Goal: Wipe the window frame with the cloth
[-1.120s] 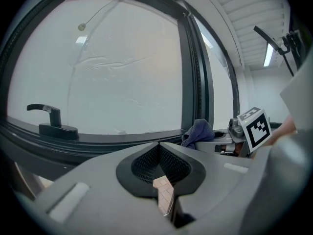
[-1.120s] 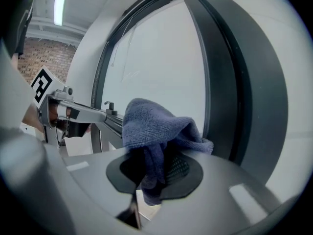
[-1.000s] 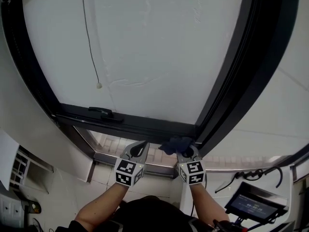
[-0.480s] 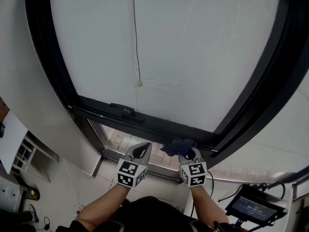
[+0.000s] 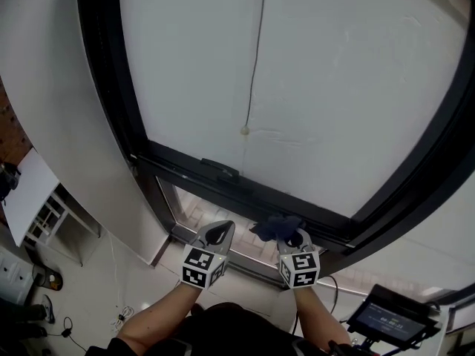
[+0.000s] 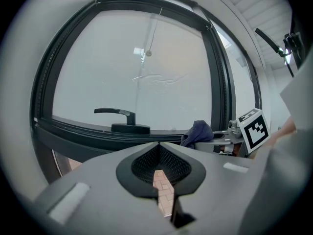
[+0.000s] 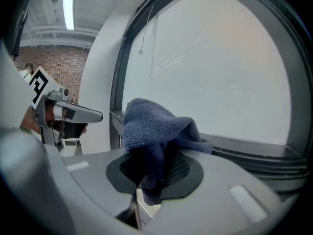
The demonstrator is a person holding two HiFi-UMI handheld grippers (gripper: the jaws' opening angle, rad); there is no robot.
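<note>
- The dark window frame (image 5: 104,73) fills most of the head view. Its bottom rail crosses the middle, and it encloses a pale, opaque pane (image 5: 334,87).
- The left hand-held gripper (image 5: 215,232) sits just below the window frame's bottom rail. Its jaws are pressed together with nothing between them.
- The right hand-held gripper (image 5: 295,239) is up at the same rail of the window frame, toward its right corner. Its jaws pinch the cloth (image 5: 276,227).
- The dark blue cloth bunches beyond the right jaws at the window frame's bottom rail. I cannot tell whether it touches the rail.
- A black lever handle (image 5: 220,171) is mounted on the window frame's bottom rail, toward its left half.
- A thin cord ending in a small bead (image 5: 243,131) hangs inside the window frame, above the bottom rail.
</note>
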